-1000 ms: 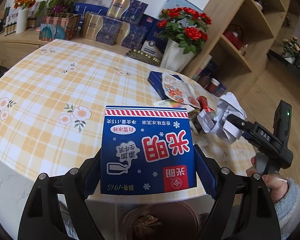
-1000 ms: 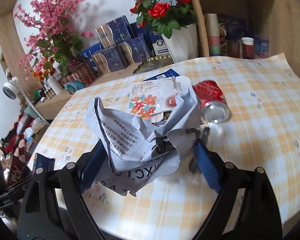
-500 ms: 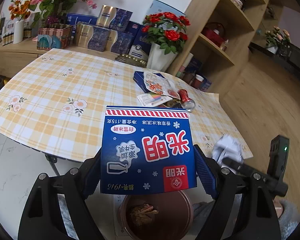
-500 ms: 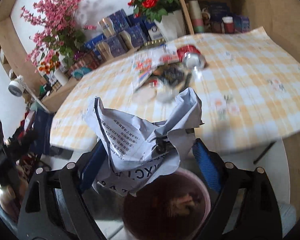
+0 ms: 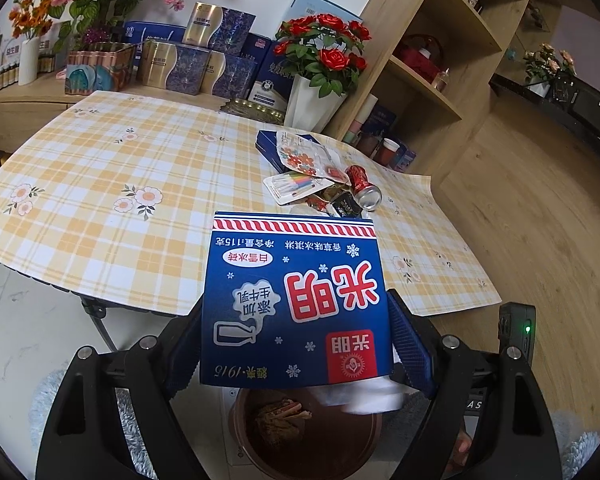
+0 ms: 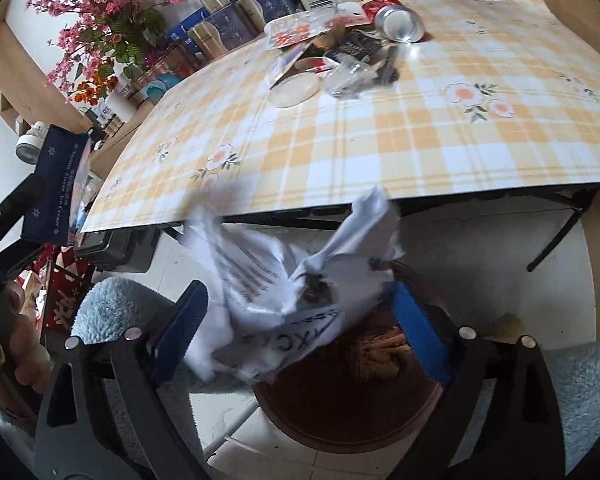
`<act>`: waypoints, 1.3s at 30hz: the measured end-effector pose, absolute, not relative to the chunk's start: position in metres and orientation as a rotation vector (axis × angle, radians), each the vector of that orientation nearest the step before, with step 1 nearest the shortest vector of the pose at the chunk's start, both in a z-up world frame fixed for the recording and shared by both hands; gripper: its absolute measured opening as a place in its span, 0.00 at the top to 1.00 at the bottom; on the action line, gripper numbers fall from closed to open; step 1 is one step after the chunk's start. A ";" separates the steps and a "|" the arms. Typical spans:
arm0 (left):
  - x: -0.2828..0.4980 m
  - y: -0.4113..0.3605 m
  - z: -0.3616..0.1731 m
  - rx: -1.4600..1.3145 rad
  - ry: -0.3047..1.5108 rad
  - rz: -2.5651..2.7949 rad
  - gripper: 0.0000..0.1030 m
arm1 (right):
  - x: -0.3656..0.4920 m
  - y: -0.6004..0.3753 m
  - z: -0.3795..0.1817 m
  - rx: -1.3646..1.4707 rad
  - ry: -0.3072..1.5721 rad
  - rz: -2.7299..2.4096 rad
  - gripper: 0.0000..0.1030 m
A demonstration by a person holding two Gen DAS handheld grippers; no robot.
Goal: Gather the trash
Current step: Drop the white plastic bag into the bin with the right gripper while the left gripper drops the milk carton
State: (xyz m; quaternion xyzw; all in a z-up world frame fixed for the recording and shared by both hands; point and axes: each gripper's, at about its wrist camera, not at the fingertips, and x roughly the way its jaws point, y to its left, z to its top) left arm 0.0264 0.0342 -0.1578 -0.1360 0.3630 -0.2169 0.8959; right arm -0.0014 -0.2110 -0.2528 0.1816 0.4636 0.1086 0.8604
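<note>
Right tongs (image 6: 300, 332) off table (image 6: 380, 152), now over bin (image 6: 340, 408), just spreading, crumpled paper (image 6: 284, 300) slipping loose. Left tongs (image 5: 296, 340) angled down, pinching blue carton (image 5: 296, 304).

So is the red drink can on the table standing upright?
No. The red can lies on its side on the checked tablecloth, its silver end facing out, beside the pile of wrappers.

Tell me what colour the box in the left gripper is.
The box is dark blue with red-and-white lettering and a red-and-white striped edge, clearest in the left wrist view.
</note>
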 end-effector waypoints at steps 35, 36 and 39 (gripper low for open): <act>0.023 -0.073 -0.274 0.117 0.990 -0.674 0.21 | -0.020 -0.301 -0.263 0.379 0.759 -0.084 0.06; 0.023 -0.073 -0.274 0.117 0.990 -0.674 0.21 | -0.020 -0.301 -0.264 0.378 0.761 -0.085 0.06; 0.020 -0.072 -0.272 0.116 0.983 -0.677 0.20 | -0.020 -0.299 -0.264 0.364 0.765 -0.082 0.06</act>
